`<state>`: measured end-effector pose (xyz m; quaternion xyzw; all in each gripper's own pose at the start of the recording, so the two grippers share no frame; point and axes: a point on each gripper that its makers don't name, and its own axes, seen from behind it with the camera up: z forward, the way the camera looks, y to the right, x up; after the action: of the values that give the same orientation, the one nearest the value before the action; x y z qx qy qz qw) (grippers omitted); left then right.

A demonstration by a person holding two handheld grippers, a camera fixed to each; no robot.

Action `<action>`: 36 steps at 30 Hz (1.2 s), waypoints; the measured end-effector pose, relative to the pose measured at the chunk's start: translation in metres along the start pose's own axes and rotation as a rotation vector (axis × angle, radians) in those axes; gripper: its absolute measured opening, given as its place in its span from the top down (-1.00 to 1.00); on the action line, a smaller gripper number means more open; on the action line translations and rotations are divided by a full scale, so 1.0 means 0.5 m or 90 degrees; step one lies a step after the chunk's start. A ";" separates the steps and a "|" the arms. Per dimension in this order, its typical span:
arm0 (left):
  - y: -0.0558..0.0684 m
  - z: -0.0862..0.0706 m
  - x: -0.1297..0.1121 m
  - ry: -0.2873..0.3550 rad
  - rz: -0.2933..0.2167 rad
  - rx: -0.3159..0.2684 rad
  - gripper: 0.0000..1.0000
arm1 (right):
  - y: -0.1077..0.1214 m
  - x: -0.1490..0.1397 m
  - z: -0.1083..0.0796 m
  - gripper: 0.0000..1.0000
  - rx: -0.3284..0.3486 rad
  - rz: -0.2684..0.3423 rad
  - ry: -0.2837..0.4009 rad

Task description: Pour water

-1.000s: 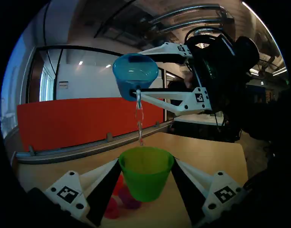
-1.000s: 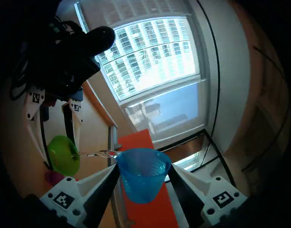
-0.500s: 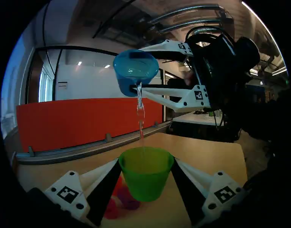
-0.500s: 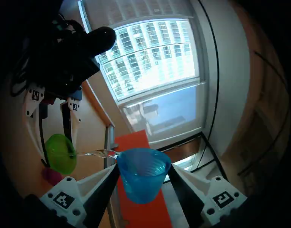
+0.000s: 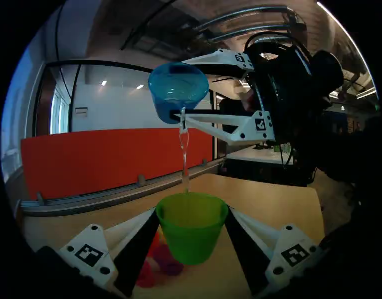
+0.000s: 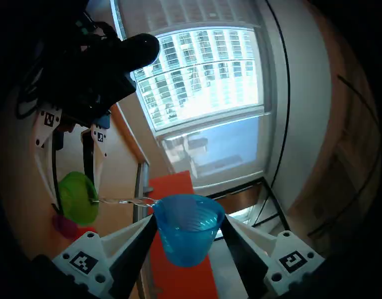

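Note:
In the left gripper view my left gripper [image 5: 192,234] is shut on an upright green cup [image 5: 192,226] just above the wooden table [image 5: 271,199]. Above it my right gripper [image 5: 188,87] holds a blue cup [image 5: 177,97] tipped toward me, and a thin stream of water [image 5: 183,159] falls from its rim into the green cup. In the right gripper view my right gripper [image 6: 187,239] is shut on the blue cup [image 6: 187,234]. The water stream [image 6: 122,201] runs from its rim to the green cup [image 6: 77,198], held by the left gripper [image 6: 74,164].
Pink and red cups [image 5: 161,259] lie on the table under the green cup. An orange partition [image 5: 106,154] with a metal rail [image 5: 121,192] borders the table's far edge. A bright window [image 6: 206,84] fills the background of the right gripper view.
The blue cup has risen slightly and tipped a little further. Water keeps running into the green cup, which has stayed in place.

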<state>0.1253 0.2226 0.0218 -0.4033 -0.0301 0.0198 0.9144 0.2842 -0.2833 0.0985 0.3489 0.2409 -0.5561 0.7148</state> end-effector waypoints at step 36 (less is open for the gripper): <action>-0.002 0.003 0.000 0.000 0.002 0.002 -0.76 | 0.020 0.008 0.001 -0.80 -0.007 -0.092 -0.003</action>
<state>0.1251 0.2227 0.0235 -0.4018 -0.0296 0.0210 0.9150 0.2947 -0.2848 0.0983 0.3255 0.2670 -0.6060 0.6750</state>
